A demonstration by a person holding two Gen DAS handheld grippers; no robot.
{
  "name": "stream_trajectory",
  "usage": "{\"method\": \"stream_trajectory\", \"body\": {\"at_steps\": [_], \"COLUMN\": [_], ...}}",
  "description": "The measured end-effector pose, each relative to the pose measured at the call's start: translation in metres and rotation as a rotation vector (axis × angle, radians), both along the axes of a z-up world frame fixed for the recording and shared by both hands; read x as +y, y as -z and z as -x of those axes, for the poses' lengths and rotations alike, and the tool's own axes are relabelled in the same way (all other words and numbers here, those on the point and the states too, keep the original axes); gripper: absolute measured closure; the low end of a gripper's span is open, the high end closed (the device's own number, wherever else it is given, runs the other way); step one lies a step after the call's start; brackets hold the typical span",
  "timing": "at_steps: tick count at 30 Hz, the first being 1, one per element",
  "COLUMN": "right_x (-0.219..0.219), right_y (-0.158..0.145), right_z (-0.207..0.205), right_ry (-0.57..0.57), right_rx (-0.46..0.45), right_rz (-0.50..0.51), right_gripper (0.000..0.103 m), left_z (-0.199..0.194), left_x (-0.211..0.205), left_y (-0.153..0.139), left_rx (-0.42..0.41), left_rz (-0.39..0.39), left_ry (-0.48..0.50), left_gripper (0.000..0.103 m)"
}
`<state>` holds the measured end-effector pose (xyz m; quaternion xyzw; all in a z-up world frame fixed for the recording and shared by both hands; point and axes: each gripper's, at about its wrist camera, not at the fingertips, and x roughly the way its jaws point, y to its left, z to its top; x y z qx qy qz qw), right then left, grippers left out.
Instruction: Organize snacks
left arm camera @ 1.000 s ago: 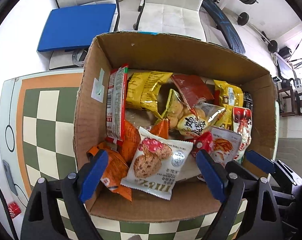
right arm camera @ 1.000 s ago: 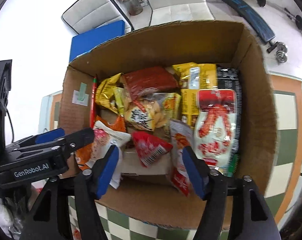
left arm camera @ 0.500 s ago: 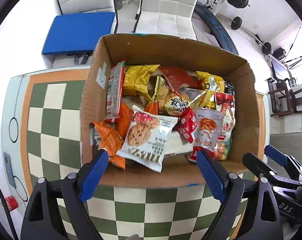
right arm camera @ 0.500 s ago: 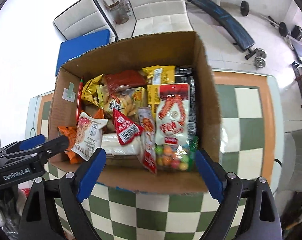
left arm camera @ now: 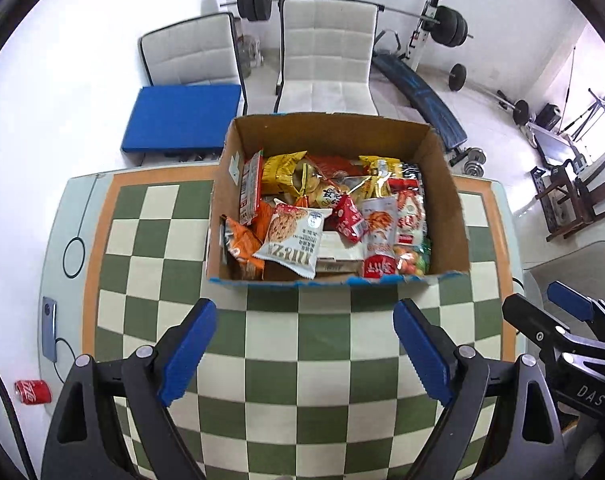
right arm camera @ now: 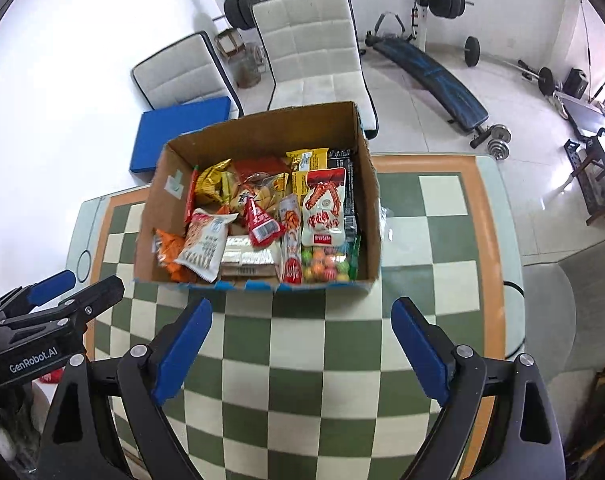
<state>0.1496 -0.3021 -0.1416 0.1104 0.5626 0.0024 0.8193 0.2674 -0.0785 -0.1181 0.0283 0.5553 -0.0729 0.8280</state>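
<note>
An open cardboard box (left arm camera: 334, 136) (right arm camera: 262, 136) stands on the far half of the checkered table, filled with several snack packets. A white cookie packet (left arm camera: 292, 236) (right arm camera: 206, 240), a red triangular packet (left arm camera: 348, 218) (right arm camera: 260, 224) and a bag of coloured candy balls (right arm camera: 326, 266) lie on top near the front wall. My left gripper (left arm camera: 304, 312) hovers open above the table, just short of the box, with nothing between its fingers. My right gripper (right arm camera: 302, 308) is open beside it, also holding nothing. Each gripper shows at the edge of the other's view.
The green and cream checkered table (left arm camera: 302, 380) stretches in front of the box. A red soda can (left arm camera: 32, 391) and a grey device with a cable (left arm camera: 49, 328) lie at its left edge. Two white chairs, a blue cushion (left arm camera: 182, 116) and a weight bench (left arm camera: 418, 96) stand behind.
Both grippers have pulled back and up from over the box, so it now looks smaller and farther. The right jaws widened early on. The snacks stayed in the box.
</note>
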Motion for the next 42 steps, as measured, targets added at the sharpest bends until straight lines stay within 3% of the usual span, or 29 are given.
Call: {"method": "stream_trajectory", "body": {"at_steps": [13,24,33,42], "right_x": [0.005,0.008,0.016,0.014], "right_y": [-0.074,-0.126,-0.149,-0.154], "right_z": [0.095,0.14,0.15,0.132], "right_ry": [0.0,0.002,0.011,0.031], "right_rx": [-0.098,-0.156,-0.211,-0.257], "right_rz": [0.024,0.011,0.085,0.117], "right_gripper": [0.009,0.009,0.009,0.008], "left_z": [0.077,0.106,0.112,0.097], "left_x": [0.005,0.014,0.019,0.018], "left_y": [-0.072,-0.106,-0.115,-0.111], "left_rx": [-0.121,-0.178,-0.214,-0.236], "left_rz": [0.02,0.012,0.026,0.019], "left_ry": [0.013,0.003,-0.015,-0.018], "left_gripper": [0.013,0.013,0.013,0.013]}}
